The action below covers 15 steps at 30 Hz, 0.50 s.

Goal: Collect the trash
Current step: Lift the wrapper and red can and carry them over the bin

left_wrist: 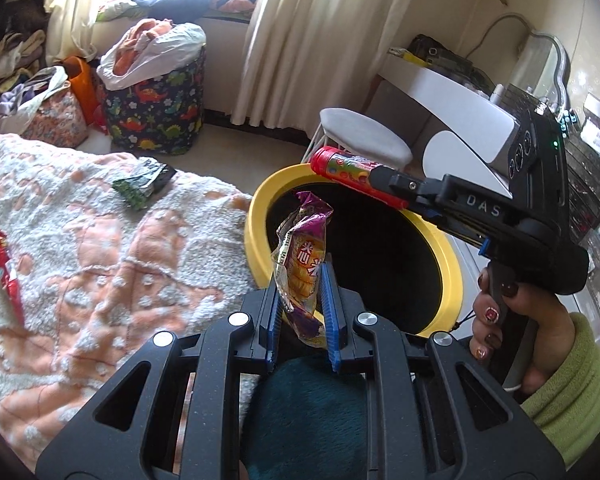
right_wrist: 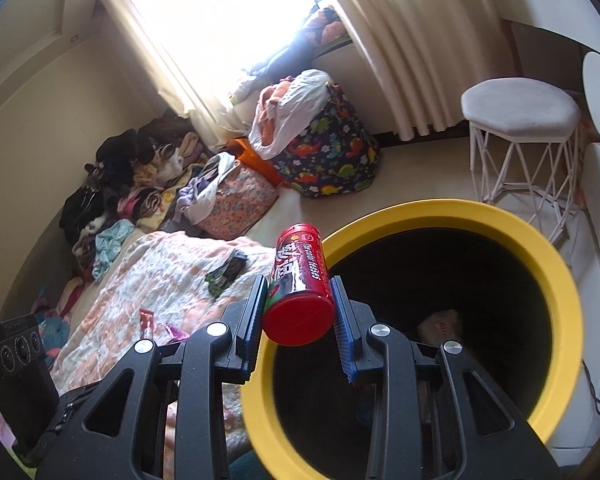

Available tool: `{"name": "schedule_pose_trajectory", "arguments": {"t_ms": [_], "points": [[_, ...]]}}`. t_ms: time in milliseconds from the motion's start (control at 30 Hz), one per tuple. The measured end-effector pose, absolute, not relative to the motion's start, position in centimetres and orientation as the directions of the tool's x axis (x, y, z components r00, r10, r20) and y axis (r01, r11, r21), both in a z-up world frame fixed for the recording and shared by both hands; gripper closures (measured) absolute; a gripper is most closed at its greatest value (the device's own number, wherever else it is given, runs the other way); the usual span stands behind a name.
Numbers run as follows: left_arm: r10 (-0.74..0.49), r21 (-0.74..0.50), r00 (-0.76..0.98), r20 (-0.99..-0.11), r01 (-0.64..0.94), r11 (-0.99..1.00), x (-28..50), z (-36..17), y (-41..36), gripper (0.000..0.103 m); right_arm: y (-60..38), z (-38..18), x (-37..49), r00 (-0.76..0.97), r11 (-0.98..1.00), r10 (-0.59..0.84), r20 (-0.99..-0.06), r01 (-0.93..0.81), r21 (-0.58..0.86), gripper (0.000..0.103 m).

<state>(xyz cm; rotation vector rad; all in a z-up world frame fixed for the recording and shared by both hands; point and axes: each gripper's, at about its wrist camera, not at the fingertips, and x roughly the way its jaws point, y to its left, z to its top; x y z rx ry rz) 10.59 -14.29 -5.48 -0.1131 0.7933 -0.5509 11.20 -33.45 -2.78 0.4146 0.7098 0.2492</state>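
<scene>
Though shadow hides the bin [right_wrist: 496,216] floor, something pale shows.

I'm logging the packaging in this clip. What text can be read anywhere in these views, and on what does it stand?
"DAS": raised letters on the body of the right gripper, seen from the left wrist view.
Large Chinese characters on the purple snack wrapper held in the left gripper: too crumpled to read.
White Chinese characters and a line of small Latin print on the red tube: too blurred to read.
Green wrapper on the blanket: print too small.
</scene>
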Motion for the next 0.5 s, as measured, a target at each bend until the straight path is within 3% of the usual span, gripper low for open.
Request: {"name": "schedule_pose_trajectory", "arguments": {"t_ms": [500], "points": [[-0.525,-0.269,0.522,-0.672,0.487,0.831,11.1,-6.1,-18.5,0.09,-38.1,-4.0,11.2,0.735,0.892,0.277,-0.619,0.043,0.45,0.072]]}}
